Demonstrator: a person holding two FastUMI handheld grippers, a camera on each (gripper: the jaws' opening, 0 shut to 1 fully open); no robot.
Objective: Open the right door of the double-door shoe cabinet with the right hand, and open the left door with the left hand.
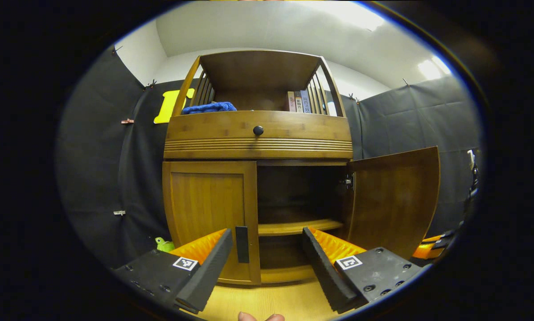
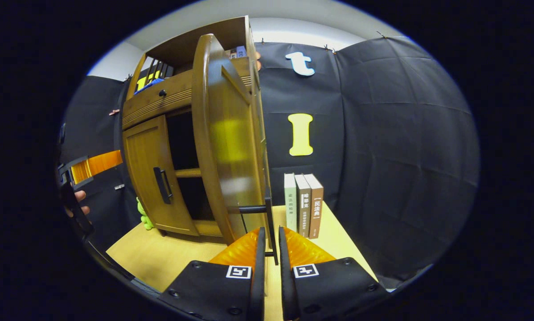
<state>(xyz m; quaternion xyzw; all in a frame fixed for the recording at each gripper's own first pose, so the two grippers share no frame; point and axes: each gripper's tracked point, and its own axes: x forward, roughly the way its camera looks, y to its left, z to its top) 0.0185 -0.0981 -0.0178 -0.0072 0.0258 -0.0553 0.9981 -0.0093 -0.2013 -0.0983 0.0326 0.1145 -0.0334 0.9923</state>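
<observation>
**Right door's swung out, left handle is sitting just inside my left finger**

Starting closest in: my left gripper (image 1: 264, 249) has its fingers spread wide apart, nothing between them but air. The thing that matters is the left door's handle (image 1: 242, 244), a dark vertical bar, long axis straight up and down. It sits just inside the left-hand finger, nearly against its tip, so well off the midline between the two fingers. I can't tell from this view if the finger is touching it or just short of it. My read: I need to slide a bit toward that side so the bar ends up centred, then close across it, fingers on either side of the vertical bar.

Just past that is the left door (image 1: 209, 214) itself, flat against the shoe cabinet (image 1: 258, 138). Beyond the gap between the fingers is the open compartment with a shelf.

Over on the other hand, my right gripper (image 2: 269, 249) has its fingers nearly together, pinched on the right door's handle (image 2: 271, 227), which runs up between them. The right door (image 2: 231, 147) stands swung well out, edge-on straight ahead of those fingers.

So the left hand is clearly the nearer one for the remaining door. I'd call the task about half done.
</observation>
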